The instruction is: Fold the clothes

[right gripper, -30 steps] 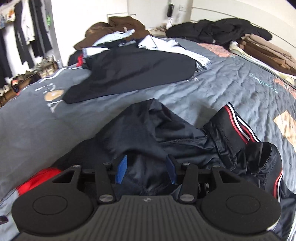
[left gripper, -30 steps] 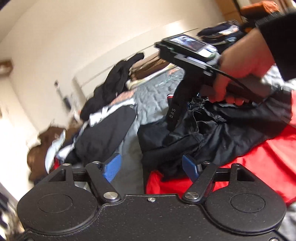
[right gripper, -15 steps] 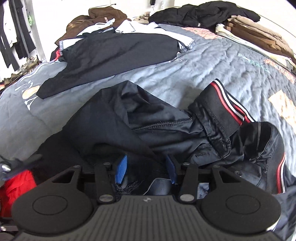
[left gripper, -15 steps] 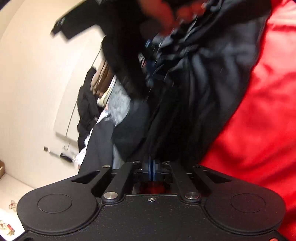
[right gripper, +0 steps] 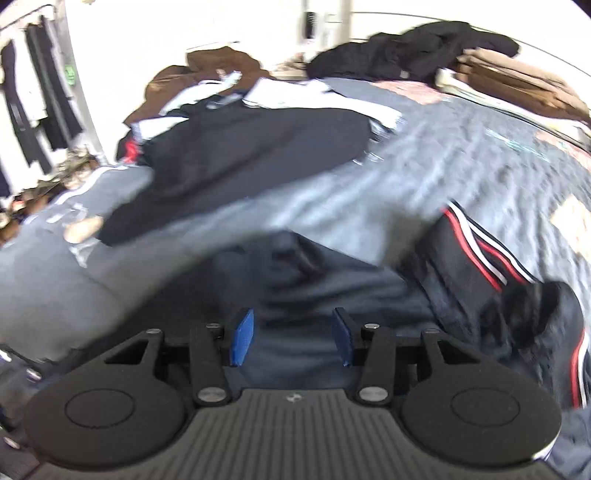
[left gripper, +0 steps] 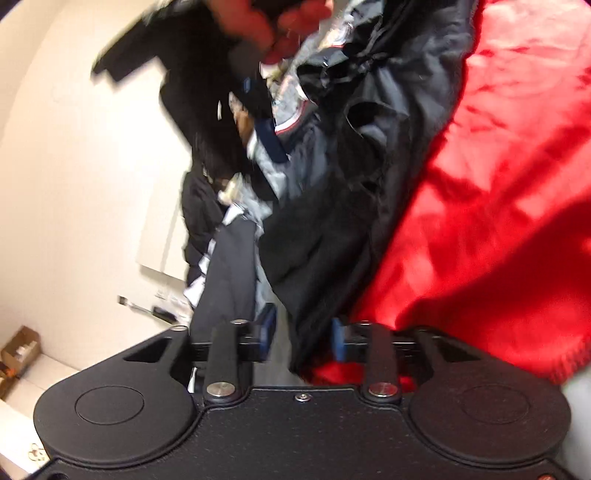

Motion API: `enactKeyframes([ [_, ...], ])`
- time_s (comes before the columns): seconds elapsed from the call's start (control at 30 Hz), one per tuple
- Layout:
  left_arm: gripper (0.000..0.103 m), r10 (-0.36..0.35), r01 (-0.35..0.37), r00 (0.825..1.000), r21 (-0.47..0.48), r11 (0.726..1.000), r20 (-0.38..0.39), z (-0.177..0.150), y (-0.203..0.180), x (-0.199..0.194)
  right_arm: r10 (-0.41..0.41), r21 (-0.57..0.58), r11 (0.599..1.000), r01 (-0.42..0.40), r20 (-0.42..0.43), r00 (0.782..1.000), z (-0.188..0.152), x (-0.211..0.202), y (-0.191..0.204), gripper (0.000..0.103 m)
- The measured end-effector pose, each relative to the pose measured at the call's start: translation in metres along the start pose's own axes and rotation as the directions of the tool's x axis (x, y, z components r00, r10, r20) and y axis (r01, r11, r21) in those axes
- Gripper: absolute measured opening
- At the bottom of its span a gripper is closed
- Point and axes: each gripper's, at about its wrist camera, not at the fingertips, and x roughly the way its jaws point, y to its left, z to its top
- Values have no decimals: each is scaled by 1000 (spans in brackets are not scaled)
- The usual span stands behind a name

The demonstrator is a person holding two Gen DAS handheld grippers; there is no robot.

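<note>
— Room first: where is there space on the bed (right gripper: 461, 158)?
— Grey quilt lies bare across the middle and right of the right wrist view, between the flat black garment (right gripper: 251, 162) farther back and the dark jacket (right gripper: 332, 291) close to the camera.
— And the edges?
— Folded tan clothes (right gripper: 517, 81) and a black heap (right gripper: 406, 51) line the far side; brown clothing (right gripper: 207, 70) sits at the back left, with hanging clothes (right gripper: 33, 96) past the bed's left edge.
— Right gripper (right gripper: 291, 338)?
— Blue pads apart, nothing clamped; the jacket lies just beyond them, its red-and-white striped cuff (right gripper: 476, 251) to the right.
— Left gripper (left gripper: 303, 338)?
— Also spread open. An edge of the dark jacket (left gripper: 332, 221) hangs between its pads, though not pinched.
— Anything only that camera shows?
— A red garment (left gripper: 480, 184) beside the jacket, filling the right side, and a blurred hand (left gripper: 273, 22) at the top holding the other tool.
</note>
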Motion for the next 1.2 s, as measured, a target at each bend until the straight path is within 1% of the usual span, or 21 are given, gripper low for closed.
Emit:
enactKeyframes([
  [0.07,35,8,-8,1000,7,1000,12,4,-2,0,26,-35,999,-28,-38,999,8,11,11,48],
  [0.1,35,11,-11,1000,16,1000,17,6,-3,0,27,-50,998,-30,-60,998,10,19,17,51],
  [0.2,31,4,-5,999,32,999,36,5,-7,3,-2,-24,1000,-1,-104,995,15,45,21,52],
  [0.23,25,1,-2,999,28,1000,44,5,-7,3,5,8,1000,-4,-108,994,17,53,19,52],
  [0.27,12,-11,10,999,25,1000,50,5,-7,3,13,44,999,-8,-107,994,17,59,17,52],
  [0.33,3,-34,33,998,17,999,59,5,-9,1,13,101,995,-2,-103,995,16,69,13,49],
  [0.37,2,-44,44,997,12,999,65,5,-10,-2,-4,111,994,15,-98,995,16,72,13,45],
  [0.43,2,-72,73,995,-9,997,69,0,-9,-11,-34,141,989,44,-70,997,17,74,12,1],
  [0.47,2,-86,87,994,-20,996,71,-2,-9,-16,-38,160,986,47,-58,998,19,74,9,1],
  [0.53,2,-83,86,994,-39,996,74,-5,-6,-25,-46,171,984,53,-45,998,22,72,6,0],
  [0.67,3,-95,96,994,-22,995,57,-7,-8,-33,-54,102,993,59,-43,998,29,64,8,0],
  [0.73,4,-65,65,996,0,998,55,-6,-14,-35,-59,67,996,62,-42,997,32,59,9,2],
  [0.77,7,-44,44,997,10,999,55,-6,-17,-36,-61,50,997,63,-41,997,34,57,9,3],
  [0.8,11,-19,18,998,8,1000,59,-5,-17,-37,-63,32,997,64,-40,997,36,55,10,4],
  [0.87,39,38,-39,996,8,999,82,0,-18,-37,-67,-3,998,67,-39,997,39,51,11,6],
  [0.9,43,55,-58,993,19,998,101,1,-18,-37,-69,-20,997,69,-38,997,41,49,11,7],
  [0.97,51,70,-77,988,41,996,135,7,-18,-34,-74,-55,996,72,-36,997,44,45,13,12],
  [1.03,51,59,-68,986,57,996,153,16,-20,-31,-76,-65,995,72,-49,996,38,43,11,25],
  [1.07,51,52,-63,986,65,996,158,21,-22,-27,-76,-67,995,72,-57,995,34,42,9,28],
  [1.13,51,40,-52,987,72,996,155,30,-23,-14,-78,-72,995,73,-74,994,25,41,7,39],
  [1.2,49,34,-46,988,75,996,151,34,-29,-14,-80,-76,994,73,-90,993,17,40,4,41],
])
